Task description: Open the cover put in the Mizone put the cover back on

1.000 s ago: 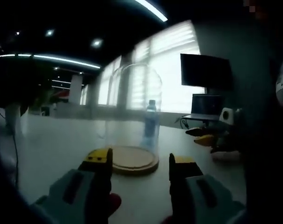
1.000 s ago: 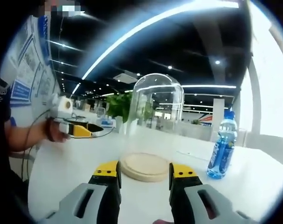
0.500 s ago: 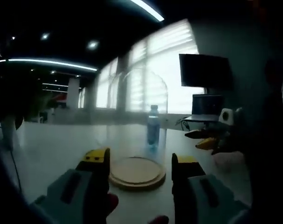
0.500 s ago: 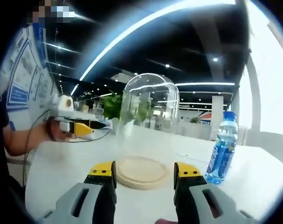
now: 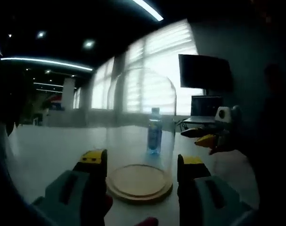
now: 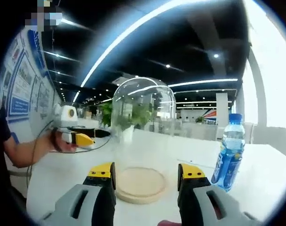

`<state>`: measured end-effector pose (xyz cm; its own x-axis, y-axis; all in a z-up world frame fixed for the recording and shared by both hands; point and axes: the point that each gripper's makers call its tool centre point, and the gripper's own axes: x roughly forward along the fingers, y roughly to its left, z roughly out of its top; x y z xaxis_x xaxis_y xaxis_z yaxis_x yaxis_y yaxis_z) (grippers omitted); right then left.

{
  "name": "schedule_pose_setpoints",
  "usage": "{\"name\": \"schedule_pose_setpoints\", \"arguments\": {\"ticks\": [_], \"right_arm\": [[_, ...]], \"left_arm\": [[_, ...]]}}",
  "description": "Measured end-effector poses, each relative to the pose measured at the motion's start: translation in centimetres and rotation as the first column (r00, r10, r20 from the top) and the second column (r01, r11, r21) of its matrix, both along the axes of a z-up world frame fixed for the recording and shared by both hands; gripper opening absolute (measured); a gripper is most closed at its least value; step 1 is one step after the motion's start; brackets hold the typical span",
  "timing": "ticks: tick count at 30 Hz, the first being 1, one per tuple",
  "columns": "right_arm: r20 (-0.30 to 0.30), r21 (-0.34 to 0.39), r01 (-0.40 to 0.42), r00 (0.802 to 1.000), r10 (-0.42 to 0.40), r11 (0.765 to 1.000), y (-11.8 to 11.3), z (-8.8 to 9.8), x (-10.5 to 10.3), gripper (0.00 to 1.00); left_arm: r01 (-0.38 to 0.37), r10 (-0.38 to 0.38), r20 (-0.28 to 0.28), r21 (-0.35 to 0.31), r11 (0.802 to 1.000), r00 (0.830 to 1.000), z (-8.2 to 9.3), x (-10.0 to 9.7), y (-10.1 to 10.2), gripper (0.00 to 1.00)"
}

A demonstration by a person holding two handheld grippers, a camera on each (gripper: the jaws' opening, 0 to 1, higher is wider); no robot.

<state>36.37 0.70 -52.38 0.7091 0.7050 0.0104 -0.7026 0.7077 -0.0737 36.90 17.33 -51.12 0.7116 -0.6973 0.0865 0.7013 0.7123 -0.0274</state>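
1. The glass cover [image 5: 141, 117] sits upright on its round wooden base [image 5: 139, 181] on the white table [image 6: 62, 176], not yet lifted. In both views the base lies between that view's own jaws, so both grippers face the dome from opposite sides.

2. The left gripper [image 5: 140, 162] has its jaws spread wide with nothing between them; the yellow-tipped fingers stand on either side of the base without touching the glass. The right gripper [image 6: 146, 170] is likewise spread and empty, just short of the base's near rim.

3. The Mizone bottle [image 6: 230, 144], blue with a blue cap, stands upright on the table beside the base, apart from it and untouched. In the left gripper view it shows through the glass, on the far side of the dome.

4. The step in hand, as I judge it, is taking hold of the cover to open it. The dome is smooth, rounded and has no knob that I can see, so a single pinch would likely slip. Better to bring the jaws in low on the straight part of the wall, square to it.

5. Lift straight up until the rim is free of the base's lip; tilting may drag the wooden disc along or knock it toward the bottle.

6. Set the cover down well apart from the bottle, leaving a free path from the bottle to the base.

7. Whether the glass sits in a groove cannot be told from here, so the first pull should be gentle.
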Motion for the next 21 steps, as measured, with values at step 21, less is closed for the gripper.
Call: {"name": "schedule_pose_setpoints", "arguments": {"ticks": [21], "right_arm": [[-0.016,-0.031,-0.13,0.991,0.129,0.991,2.5,0.4,4.3,0.47]], "left_arm": [[0.058,-0.056,-0.033,0.072,0.996,0.998,0.5,3.3,-0.9,0.52]]}}
